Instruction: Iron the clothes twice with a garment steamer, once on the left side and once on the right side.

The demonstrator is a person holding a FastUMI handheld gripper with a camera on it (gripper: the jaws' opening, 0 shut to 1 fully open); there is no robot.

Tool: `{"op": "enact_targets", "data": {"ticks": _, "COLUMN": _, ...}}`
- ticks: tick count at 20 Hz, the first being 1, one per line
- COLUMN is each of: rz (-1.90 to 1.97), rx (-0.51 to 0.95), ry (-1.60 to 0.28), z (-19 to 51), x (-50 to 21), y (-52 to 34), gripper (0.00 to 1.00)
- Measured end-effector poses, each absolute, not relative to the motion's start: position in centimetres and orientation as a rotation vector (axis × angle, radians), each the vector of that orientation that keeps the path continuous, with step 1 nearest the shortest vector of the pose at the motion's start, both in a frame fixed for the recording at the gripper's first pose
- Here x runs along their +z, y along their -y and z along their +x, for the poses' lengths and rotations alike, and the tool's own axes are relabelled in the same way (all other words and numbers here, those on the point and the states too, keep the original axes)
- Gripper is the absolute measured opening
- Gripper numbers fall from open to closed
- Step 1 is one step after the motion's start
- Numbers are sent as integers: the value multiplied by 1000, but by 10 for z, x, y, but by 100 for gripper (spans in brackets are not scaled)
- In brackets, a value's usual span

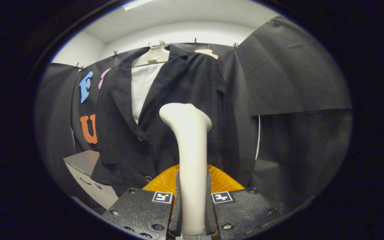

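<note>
Showing in the gripper view: gripper (192, 213) clenched on the upright cream handle of the garment steamer (189, 150), both fingers (178, 206) pressing its sides, an orange ribbed part just beyond them. Far item: dark jacket (165, 120) over a white shirt (143, 88) on a pale hanger (153, 55), against the black cloth wall, a grey cabinet (85, 166) to its near left. Handling, as judged: steamer rigid, smooth, possibly slippery and top-heavy, best held low on the handle; jacket soft and yielding, likely to sway under pressure.
</note>
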State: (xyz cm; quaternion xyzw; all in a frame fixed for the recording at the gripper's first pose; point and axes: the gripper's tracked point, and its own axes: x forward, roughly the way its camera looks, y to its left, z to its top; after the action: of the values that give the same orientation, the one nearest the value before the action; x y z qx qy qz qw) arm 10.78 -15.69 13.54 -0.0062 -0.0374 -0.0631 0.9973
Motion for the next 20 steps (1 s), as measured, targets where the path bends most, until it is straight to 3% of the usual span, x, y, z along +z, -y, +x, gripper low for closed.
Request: {"op": "enact_targets", "data": {"ticks": 20, "rz": -16, "rx": -235, "ry": -273, "z": 66, "x": -63, "y": 155, "gripper": 30}}
